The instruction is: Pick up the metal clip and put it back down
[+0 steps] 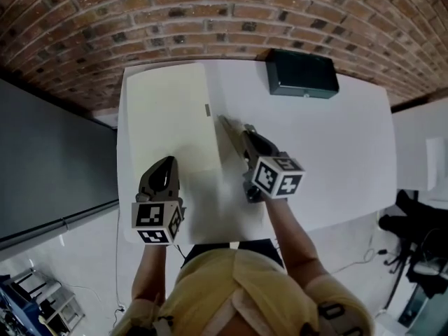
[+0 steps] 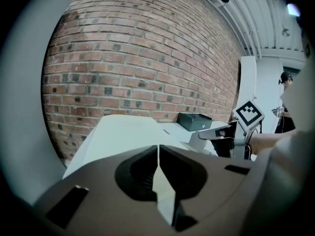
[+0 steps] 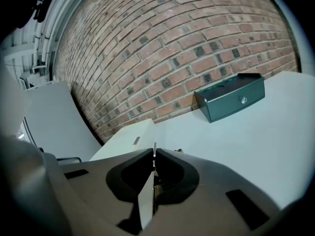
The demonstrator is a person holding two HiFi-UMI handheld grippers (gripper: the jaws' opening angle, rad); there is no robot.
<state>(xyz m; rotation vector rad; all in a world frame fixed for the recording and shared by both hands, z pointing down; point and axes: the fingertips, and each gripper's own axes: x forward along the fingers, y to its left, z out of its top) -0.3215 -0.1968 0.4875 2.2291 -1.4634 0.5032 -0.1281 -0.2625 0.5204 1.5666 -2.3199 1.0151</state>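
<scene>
Head view, looking steeply down: a person [image 1: 238,292] in a yellow top holds two grippers over a white tabletop [image 1: 336,138] set against a brick wall [image 1: 210,12]. The person's torso and forearms hide the middle of the near edge.

The metal clip [image 1: 207,109] is a small grey sliver, too small to make out its shape. It lies flat on the right edge of a cream board [image 1: 168,117] that covers the left part of the tabletop, nearer the far edge than the near one.

The right gripper [image 1: 225,120] points its tips at the strip of white surface just beside that board edge. Its jaws are pressed together with nothing between them. The clip lies ahead of the tips and slightly to their left, near but apart.

In the right gripper view, the clip [image 3: 136,140] sits on the board beyond the closed tips [image 3: 154,151]. The gripper's own body fills the lower half of that picture.

The left gripper [image 1: 168,161] hovers over the board's near part, well apart from the clip. The left gripper view shows its jaws [image 2: 158,146] likewise together and empty.

A dark green box [image 1: 302,73] stands at the far edge, right of centre. Between it and the near right corner the white surface lies open.
</scene>
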